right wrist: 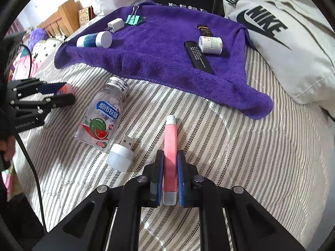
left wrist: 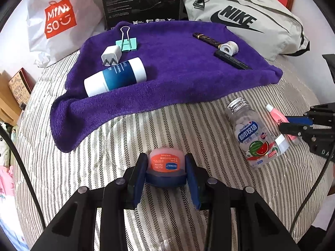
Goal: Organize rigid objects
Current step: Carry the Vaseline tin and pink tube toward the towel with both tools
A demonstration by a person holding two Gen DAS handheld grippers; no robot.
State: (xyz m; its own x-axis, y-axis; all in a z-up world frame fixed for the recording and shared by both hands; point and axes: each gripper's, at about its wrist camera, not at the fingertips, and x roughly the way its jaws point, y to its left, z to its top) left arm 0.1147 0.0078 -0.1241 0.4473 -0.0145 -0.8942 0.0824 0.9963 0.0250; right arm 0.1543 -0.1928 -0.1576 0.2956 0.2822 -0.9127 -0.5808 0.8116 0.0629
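Note:
My left gripper [left wrist: 166,163] is shut on a small pink jar with a blue lid [left wrist: 165,167], just above the striped bedspread. My right gripper [right wrist: 170,159] is shut on a pink tube [right wrist: 170,144]; it also shows in the left wrist view [left wrist: 281,125]. A purple towel [left wrist: 167,67] lies ahead. On it are a blue-and-white tube [left wrist: 115,77], a white charger [left wrist: 111,56], a teal binder clip [left wrist: 126,41], two dark sticks [left wrist: 232,60] and a small white bottle [left wrist: 229,48]. A clear candy bottle [left wrist: 253,133] lies on the bedspread between the grippers.
A white USB light [right wrist: 122,152] lies beside the candy bottle [right wrist: 102,115]. Behind the towel stand a Miniso bag [left wrist: 58,18], a black box [left wrist: 142,0] and a grey Nike bag [left wrist: 240,16]. Wooden furniture [right wrist: 60,16] is at the left.

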